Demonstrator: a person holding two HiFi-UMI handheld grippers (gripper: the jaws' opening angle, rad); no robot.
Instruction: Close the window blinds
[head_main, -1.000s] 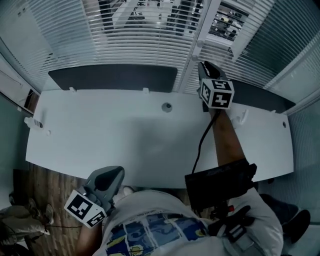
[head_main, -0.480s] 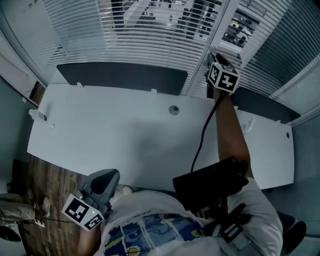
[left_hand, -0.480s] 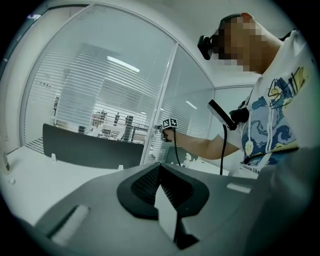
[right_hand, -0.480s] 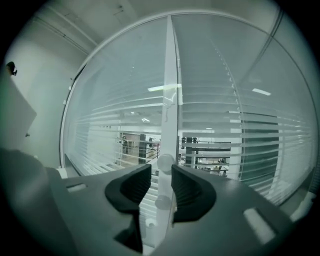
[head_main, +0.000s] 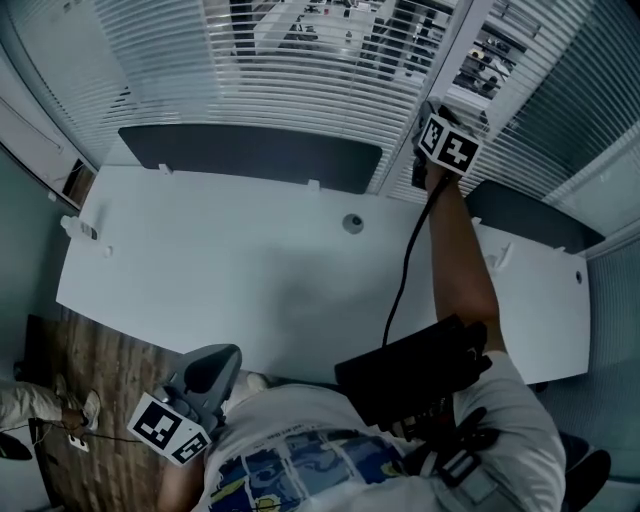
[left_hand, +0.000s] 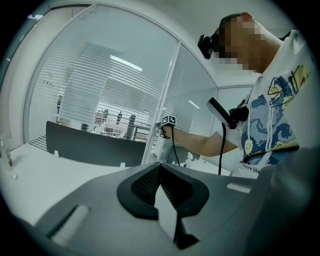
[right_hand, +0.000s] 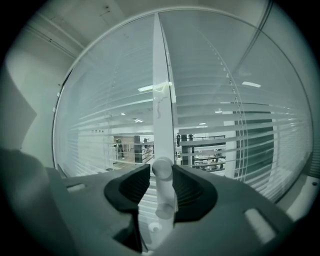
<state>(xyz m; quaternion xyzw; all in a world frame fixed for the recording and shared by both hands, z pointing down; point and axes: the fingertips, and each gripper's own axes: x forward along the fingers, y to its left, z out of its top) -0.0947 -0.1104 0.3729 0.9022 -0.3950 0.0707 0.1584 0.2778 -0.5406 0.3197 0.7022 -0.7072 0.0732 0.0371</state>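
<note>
**Right jaws letting go around the blind wand**

I'm looking at the blinds (head_main: 300, 70), which hang across the glass behind the far edge of the bench (head_main: 220, 270). Their slats are tilted apart enough that I can see the lit room beyond through them. The white wand (right_hand: 162, 172) hangs just in front of the window post (right_hand: 161, 75), between the two blind panels.

My right hand-held gripper (head_main: 432, 110) is raised at arm's length to that post, above the bench's back right. In the right gripper view the wand's rounded end stands right between the jaws. It sits close against the right pad, with a gap showing on the left. The jaws are opening and are already wide, so the pads no longer pinch it.

A dark screen (head_main: 250, 155) runs along the bench's back edge below the blinds. A black cable (head_main: 400, 280) trails down from the right gripper along my forearm.

My left hand-held gripper (head_main: 225, 355) is low at the bench's near edge, well away from the window. Its jaw tips are together with nothing in them.
</note>
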